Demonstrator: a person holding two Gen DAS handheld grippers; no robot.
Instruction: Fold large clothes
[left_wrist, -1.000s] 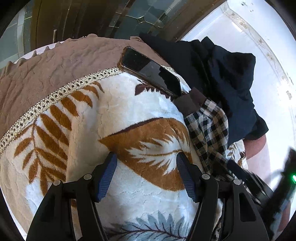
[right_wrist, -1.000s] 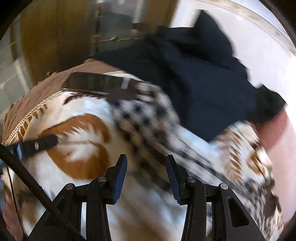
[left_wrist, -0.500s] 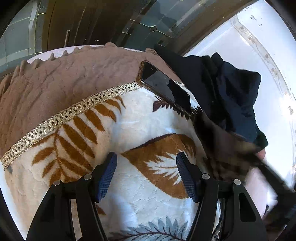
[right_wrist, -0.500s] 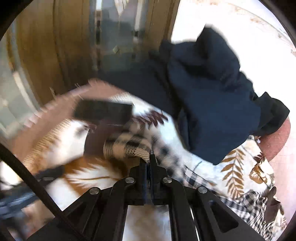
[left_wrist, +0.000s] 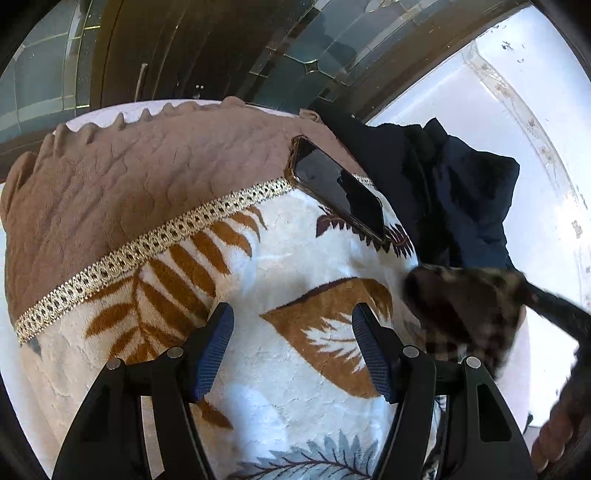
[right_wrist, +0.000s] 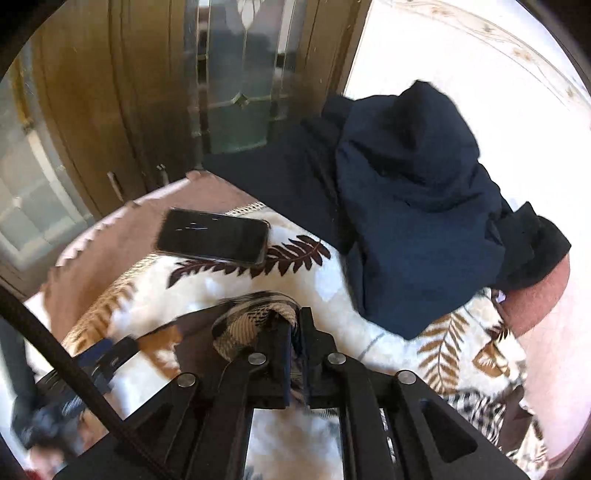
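Checked cloth (right_wrist: 255, 325) hangs pinched in my right gripper (right_wrist: 295, 343), its jaws easing apart slightly, lifted above the leaf-print blanket (left_wrist: 295, 258). My left gripper (left_wrist: 291, 347) stands half open, empty, over the blanket near the phone (left_wrist: 338, 188).

Left gripper (left_wrist: 293, 347) open over cream leaf-patterned plush blanket (left_wrist: 295, 258); black smartphone (left_wrist: 338, 190) on gold trim band, dark navy garment (left_wrist: 458, 192) behind, blurred checked cloth (left_wrist: 465, 310) at right.
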